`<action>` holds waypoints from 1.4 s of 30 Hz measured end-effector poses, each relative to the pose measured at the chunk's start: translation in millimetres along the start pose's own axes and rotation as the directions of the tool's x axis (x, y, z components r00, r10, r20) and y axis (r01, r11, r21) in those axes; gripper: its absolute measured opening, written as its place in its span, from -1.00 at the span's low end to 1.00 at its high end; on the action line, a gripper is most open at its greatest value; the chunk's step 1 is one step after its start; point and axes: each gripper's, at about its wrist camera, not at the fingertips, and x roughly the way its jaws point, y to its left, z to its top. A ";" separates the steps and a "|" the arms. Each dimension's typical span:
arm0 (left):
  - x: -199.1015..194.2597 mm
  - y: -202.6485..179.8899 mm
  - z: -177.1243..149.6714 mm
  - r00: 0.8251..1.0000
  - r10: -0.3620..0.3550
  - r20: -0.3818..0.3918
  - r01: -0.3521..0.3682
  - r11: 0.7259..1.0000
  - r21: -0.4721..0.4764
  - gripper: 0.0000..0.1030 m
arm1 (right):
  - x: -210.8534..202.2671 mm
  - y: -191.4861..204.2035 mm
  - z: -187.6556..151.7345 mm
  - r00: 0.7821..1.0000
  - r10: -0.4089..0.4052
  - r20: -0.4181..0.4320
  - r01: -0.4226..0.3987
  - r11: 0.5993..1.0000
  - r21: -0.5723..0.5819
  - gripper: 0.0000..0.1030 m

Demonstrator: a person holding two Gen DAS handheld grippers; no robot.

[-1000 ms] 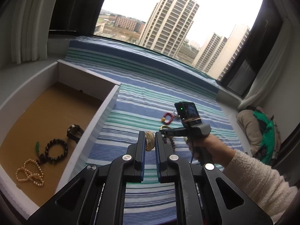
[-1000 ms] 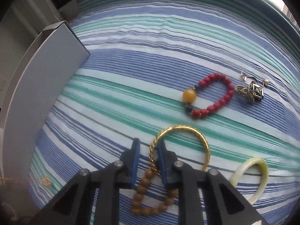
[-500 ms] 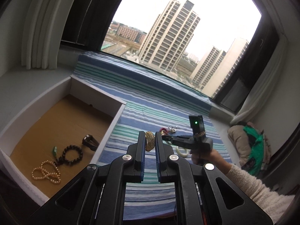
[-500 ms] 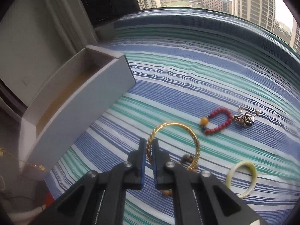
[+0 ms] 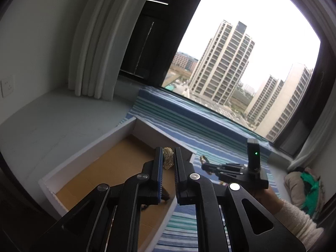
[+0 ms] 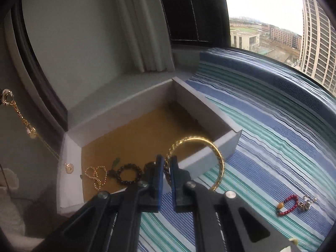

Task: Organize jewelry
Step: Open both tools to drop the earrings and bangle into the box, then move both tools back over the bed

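Note:
My left gripper [image 5: 168, 161] is shut on a small gold mesh piece [image 5: 168, 159], held above the white box [image 5: 88, 147] with its brown floor. My right gripper [image 6: 167, 168] is shut on a gold bangle [image 6: 218, 157], held in the air over the box's near wall [image 6: 210, 155]. The right gripper also shows in the left wrist view [image 5: 204, 163]. In the box lie a gold bead chain [image 6: 94, 173], a dark bead bracelet [image 6: 128, 173] and a small green charm [image 6: 115, 161]. A red bead bracelet [image 6: 287, 205] and a silver trinket [image 6: 306, 203] lie on the striped cloth.
The blue-green striped cloth [image 6: 273, 126] covers the window seat, with the window behind. White curtains [image 5: 92, 52] hang at the left. A gold chain with a pendant [image 6: 21, 117] dangles at the right wrist view's left edge. A pale bangle's edge [image 6: 294, 240] shows at the bottom right.
Both grippers have risen and swung left toward the box. The right gripper closed on the gold bangle, lifted it off the cloth and carried it to the box's near wall.

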 end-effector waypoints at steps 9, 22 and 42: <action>96.7 96.8 -29.3 0.971 0.192 -0.139 -0.206 0.974 -0.093 -0.86 | 128.3 31.6 38.6 0.988 -0.074 -0.137 0.055 0.989 -0.135 -0.88; 123.5 102.0 -77.5 0.926 0.312 -0.212 -0.323 0.946 -0.020 0.18 | 155.4 13.1 19.4 0.982 -0.102 -0.157 0.096 0.994 -0.044 -0.13; 172.8 -180.5 -278.1 0.922 -0.017 -0.388 0.156 0.932 0.329 0.86 | -72.4 -47.7 -302.0 0.873 -0.486 0.046 0.467 0.858 0.212 0.31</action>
